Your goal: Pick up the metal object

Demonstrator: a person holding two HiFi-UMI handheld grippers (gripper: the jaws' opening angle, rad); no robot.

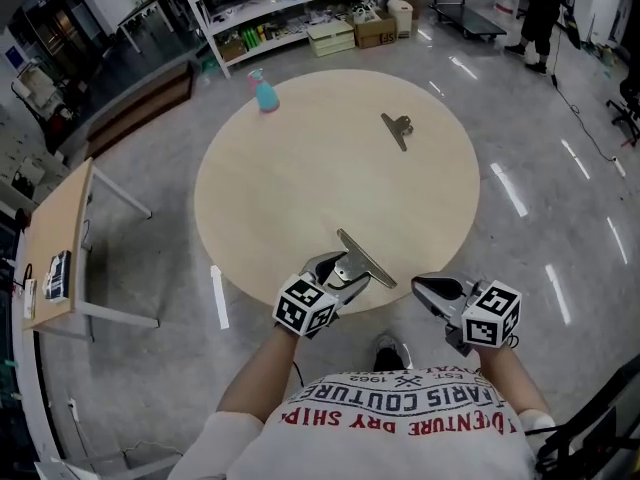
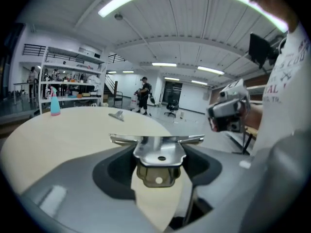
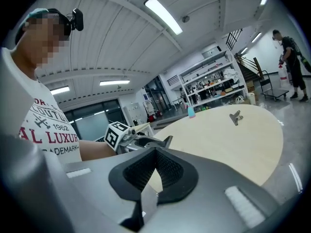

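Left hand-held gripper (image 1: 344, 274) around metal object (image 2: 159, 153)

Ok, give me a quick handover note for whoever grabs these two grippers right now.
Left gripper: shut on a metal clip, at the near edge of the round table.
Right gripper: jaws together, empty, just off the table's near edge.
A second metal clip lies untouched on the far side; a blue spray bottle stands near the far left rim.
Done: clip grasped. Left: lift it clear; I can't tell if it's already off the surface.
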